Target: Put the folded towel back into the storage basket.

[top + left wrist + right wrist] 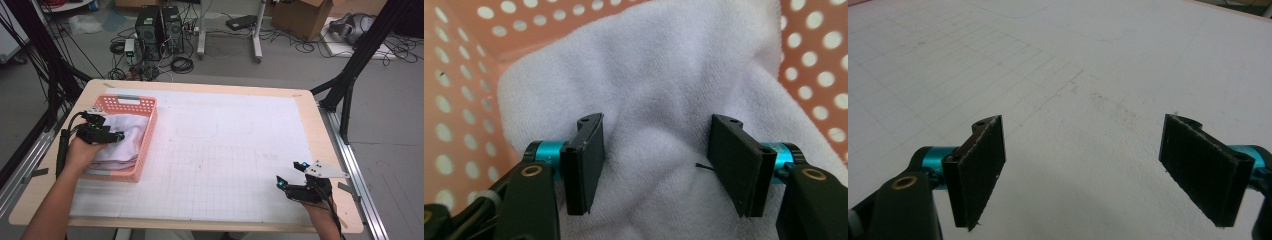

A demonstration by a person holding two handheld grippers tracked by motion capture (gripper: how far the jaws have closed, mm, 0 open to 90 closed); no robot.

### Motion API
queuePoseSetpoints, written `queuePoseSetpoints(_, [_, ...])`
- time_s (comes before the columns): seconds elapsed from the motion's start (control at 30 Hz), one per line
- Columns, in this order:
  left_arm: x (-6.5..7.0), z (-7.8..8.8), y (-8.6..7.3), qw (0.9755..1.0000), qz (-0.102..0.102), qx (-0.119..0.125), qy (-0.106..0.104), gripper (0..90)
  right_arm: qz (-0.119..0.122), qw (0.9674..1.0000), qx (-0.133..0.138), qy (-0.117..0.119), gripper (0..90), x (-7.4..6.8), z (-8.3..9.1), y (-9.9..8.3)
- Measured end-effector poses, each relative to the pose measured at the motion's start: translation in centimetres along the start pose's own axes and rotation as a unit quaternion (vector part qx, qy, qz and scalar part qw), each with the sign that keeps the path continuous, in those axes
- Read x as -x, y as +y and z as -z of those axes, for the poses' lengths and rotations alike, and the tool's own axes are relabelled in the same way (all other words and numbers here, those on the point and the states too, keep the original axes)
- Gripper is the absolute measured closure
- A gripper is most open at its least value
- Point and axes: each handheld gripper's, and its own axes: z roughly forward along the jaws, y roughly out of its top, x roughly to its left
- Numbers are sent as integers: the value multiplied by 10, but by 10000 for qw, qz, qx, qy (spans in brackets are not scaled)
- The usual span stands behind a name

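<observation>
A white towel (129, 134) lies bunched in a pink perforated basket (131, 100) at the table's left. My left gripper (106, 133) reaches into the basket from the left, right down at the towel. In the left gripper view the towel (664, 60) spreads under and between the jaws of my left gripper (656, 125), which stand apart, and basket walls (454, 100) show on both sides. A soft ridge of cloth rises between the pads without being pinched. My right gripper (291, 174) rests near the table's front right corner. Over the bare gridded mat (1073, 60), my right gripper (1083, 130) is open and holds nothing.
A white gridded mat (225, 145) covers most of the wooden table (325, 150). On the floor beyond it stand two computer towers (160, 30) with cables, a cardboard box (300, 17) and black frame posts (355, 65).
</observation>
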Motion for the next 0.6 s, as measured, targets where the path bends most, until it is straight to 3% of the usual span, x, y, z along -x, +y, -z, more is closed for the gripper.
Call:
queuePoseSetpoints(0.03, [-2, 3, 1, 9998, 164, 128, -2, 406, 1, 10000, -4, 5, 174, 0, 0, 0])
queuePoseSetpoints(0.1, [-3, 5, 1, 9994, 229, 261, 18, 423, 22, 10000, 7, 3, 174, 0, 0, 1])
queuePoseSetpoints(0.13, [-3, 7, 0, 9985, 325, 443, -24, 423, -14, 10000, 4, 3, 174, -1, 1, 1])
queuePoseSetpoints(0.17, [-3, 15, 0, 9953, 463, 839, -102, 418, 0, 10000, 28, -16, 174, 0, 1, 1])
queuePoseSetpoints(0.2, [-3, 15, 0, 9953, 463, 839, -102, 411, -23, 10000, 47, -21, 174, 1, 2, 0])
queuePoseSetpoints(0.23, [-1, 25, 1, 9900, 543, 1290, -196, 401, -38, 10000, 64, -21, 174, 2, 2, 0])
queuePoseSetpoints(0.3, [0, 36, 2, 9833, 605, 1696, -253, 363, -97, 9999, 89, -28, 174, 3, 3, 0])
queuePoseSetpoints(0.33, [0, 36, 2, 9833, 605, 1696, -253, 347, -100, 9999, 82, -26, 174, 3, 3, 0])
queuePoseSetpoints(0.37, [0, 41, 2, 9797, 649, 1875, -285, 323, -105, 9999, 83, -29, 175, 3, 3, 0])
queuePoseSetpoints(0.4, [3, 49, 4, 9730, 679, 2168, -415, 308, -92, 9999, 91, -25, 174, 3, 3, 0])
queuePoseSetpoints(0.43, [3, 49, 4, 9730, 679, 2168, -415, 306, -96, 9999, 97, -22, 174, 3, 3, 1])
queuePoseSetpoints(0.47, [5, 52, 5, 9709, 649, 2260, -450, 301, -111, 9999, 106, -14, 174, 3, 3, 1])
queuePoseSetpoints(0.5, [11, 58, 6, 9669, 593, 2421, -538, 292, -113, 9999, 120, -20, 174, 3, 3, 1])
queuePoseSetpoints(0.57, [14, 60, 7, 9656, 567, 2463, -607, 282, -138, 9998, 140, -28, 174, 3, 3, 2])
queuePoseSetpoints(0.6, [18, 62, 8, 9639, 534, 2520, -678, 282, -138, 9998, 140, -28, 174, 3, 3, 2])
